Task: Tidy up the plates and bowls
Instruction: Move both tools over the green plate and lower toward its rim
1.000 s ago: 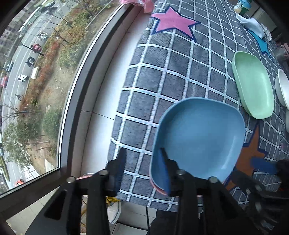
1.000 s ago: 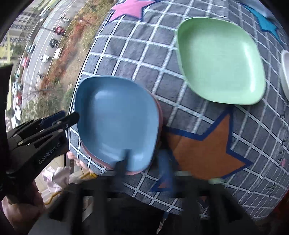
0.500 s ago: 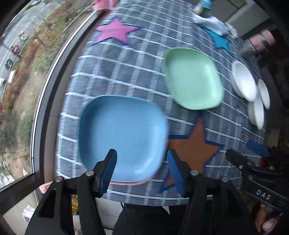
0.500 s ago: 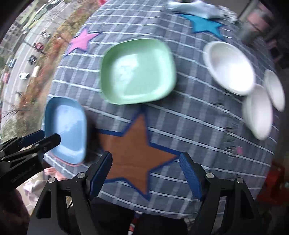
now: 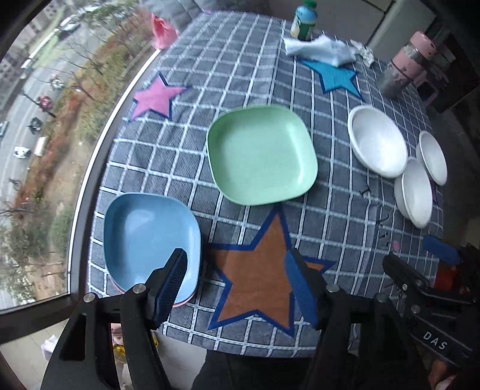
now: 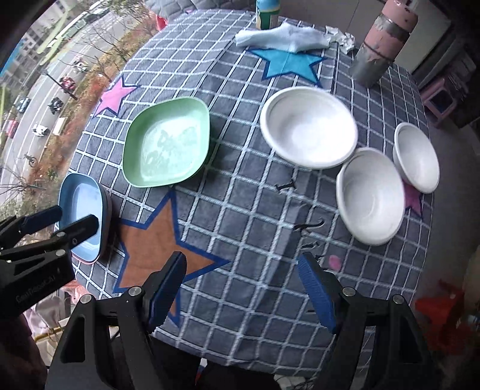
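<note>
A blue plate (image 5: 147, 237) lies stacked on a pink plate (image 5: 180, 302) at the table's near left corner; it also shows in the right wrist view (image 6: 82, 204). A green plate (image 5: 261, 156) (image 6: 166, 147) lies mid-table. Three white bowls (image 6: 309, 126) (image 6: 370, 195) (image 6: 415, 156) sit to the right, the same bowls in the left wrist view (image 5: 376, 141) (image 5: 414, 192) (image 5: 433, 157). My left gripper (image 5: 240, 285) is open and empty above the near edge, right of the blue plate. My right gripper (image 6: 243, 288) is open and empty over the near edge.
A checked cloth with stars covers the table (image 6: 240, 210). At the far side stand a pink and grey flask (image 6: 381, 42), a bottle (image 5: 304, 21) and a crumpled white cloth (image 6: 282, 36). A window with a street below is at the left (image 5: 36, 120).
Both grippers pulled back and up from the blue plate, which now rests on the pink plate. The left gripper opened and swung right; the right gripper swung toward the bowls.
</note>
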`<state>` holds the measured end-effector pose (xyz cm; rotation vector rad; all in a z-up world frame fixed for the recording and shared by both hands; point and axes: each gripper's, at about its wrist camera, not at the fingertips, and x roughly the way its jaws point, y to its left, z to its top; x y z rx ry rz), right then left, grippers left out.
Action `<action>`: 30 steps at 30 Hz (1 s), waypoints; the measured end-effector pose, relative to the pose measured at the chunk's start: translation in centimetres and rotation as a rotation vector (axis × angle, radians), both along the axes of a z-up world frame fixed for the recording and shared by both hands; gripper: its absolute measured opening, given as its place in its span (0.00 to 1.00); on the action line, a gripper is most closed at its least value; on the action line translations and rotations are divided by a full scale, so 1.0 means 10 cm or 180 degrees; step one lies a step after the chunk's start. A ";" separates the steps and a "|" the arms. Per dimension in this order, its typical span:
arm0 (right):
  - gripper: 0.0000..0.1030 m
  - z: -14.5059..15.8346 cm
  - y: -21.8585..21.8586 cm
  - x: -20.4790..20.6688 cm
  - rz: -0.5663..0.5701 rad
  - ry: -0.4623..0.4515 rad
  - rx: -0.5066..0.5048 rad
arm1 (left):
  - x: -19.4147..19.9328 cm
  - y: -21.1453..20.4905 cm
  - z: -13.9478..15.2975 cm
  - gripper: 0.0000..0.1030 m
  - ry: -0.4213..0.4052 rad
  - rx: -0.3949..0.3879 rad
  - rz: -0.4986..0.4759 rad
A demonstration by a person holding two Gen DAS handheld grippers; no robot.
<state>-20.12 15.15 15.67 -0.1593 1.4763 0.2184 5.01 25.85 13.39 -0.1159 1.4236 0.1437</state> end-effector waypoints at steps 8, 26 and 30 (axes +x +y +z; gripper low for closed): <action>0.76 -0.01 -0.31 0.01 0.0140 -0.0024 0.0235 | -0.07 -0.26 0.13 0.69 -0.0035 0.0307 0.0214; 0.76 -0.02 -0.18 0.39 0.0205 -0.0076 0.0232 | 0.36 0.05 -0.05 0.69 0.0037 0.0092 0.0349; 0.76 -0.09 0.06 0.53 0.0262 -0.0056 0.0184 | 0.52 0.25 -0.23 0.69 0.0144 -0.0028 0.0409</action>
